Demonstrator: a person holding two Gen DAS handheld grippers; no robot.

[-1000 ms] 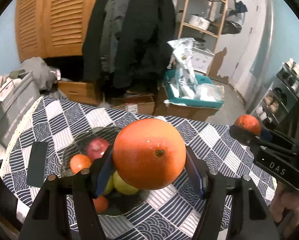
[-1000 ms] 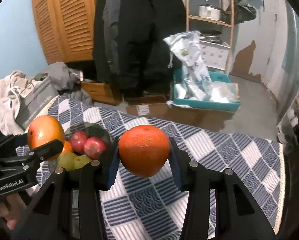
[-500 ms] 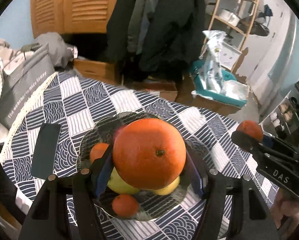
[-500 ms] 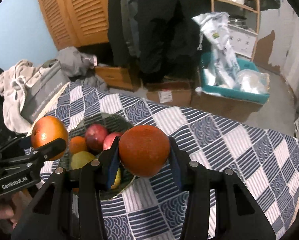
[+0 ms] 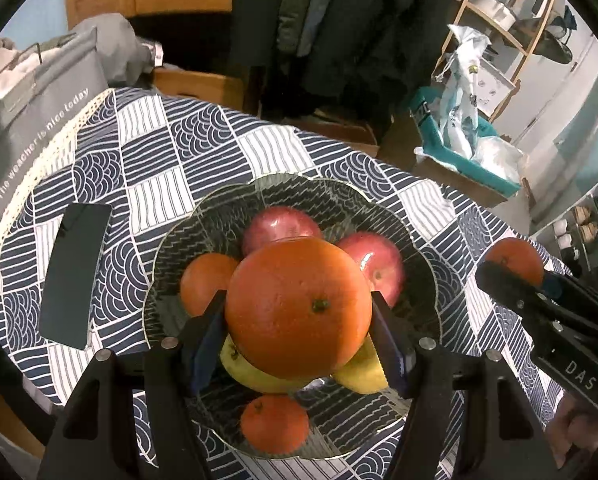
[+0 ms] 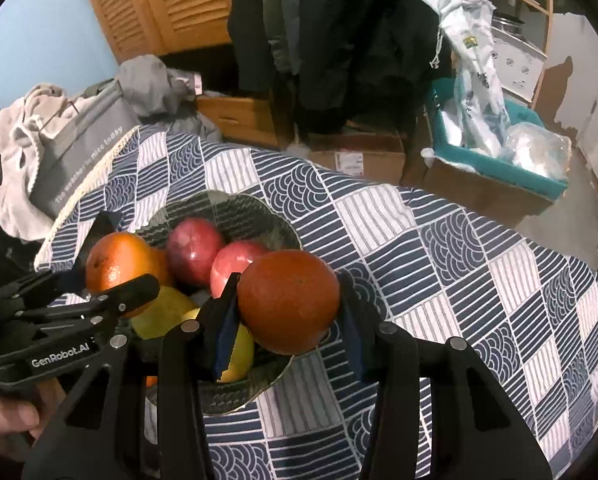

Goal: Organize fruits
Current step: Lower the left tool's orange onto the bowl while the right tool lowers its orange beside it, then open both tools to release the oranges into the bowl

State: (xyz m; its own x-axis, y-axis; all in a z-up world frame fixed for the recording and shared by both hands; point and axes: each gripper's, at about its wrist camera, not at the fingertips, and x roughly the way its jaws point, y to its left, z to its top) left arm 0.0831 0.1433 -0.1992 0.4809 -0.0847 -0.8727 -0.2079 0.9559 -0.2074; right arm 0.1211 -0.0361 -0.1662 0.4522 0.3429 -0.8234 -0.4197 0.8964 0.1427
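In my left gripper (image 5: 299, 312) I hold a big orange (image 5: 299, 306), pinched between both pads, and it hangs over the middle of the bowl (image 5: 379, 208). My right gripper (image 6: 289, 312) pinches a darker orange (image 6: 289, 300) in the same way; this one is over the right rim of the bowl (image 6: 255, 208), partly above the cloth (image 6: 459, 264). The bowl stands near the left edge of the table, on the blue and white cloth. Inside it I see two red apples (image 5: 283, 224), two yellow fruits (image 5: 255, 372), one mandarin (image 5: 275, 424) at the near rim and another mandarin (image 5: 203, 282) at the left side. I cannot tell if the big orange touches the fruits under it. A dark phone (image 5: 77, 276) lies flat on the cloth, left of the bowl, close to the table's left edge. In the right wrist view my hand (image 6: 7, 420) shows under the left gripper, at the bottom left corner.
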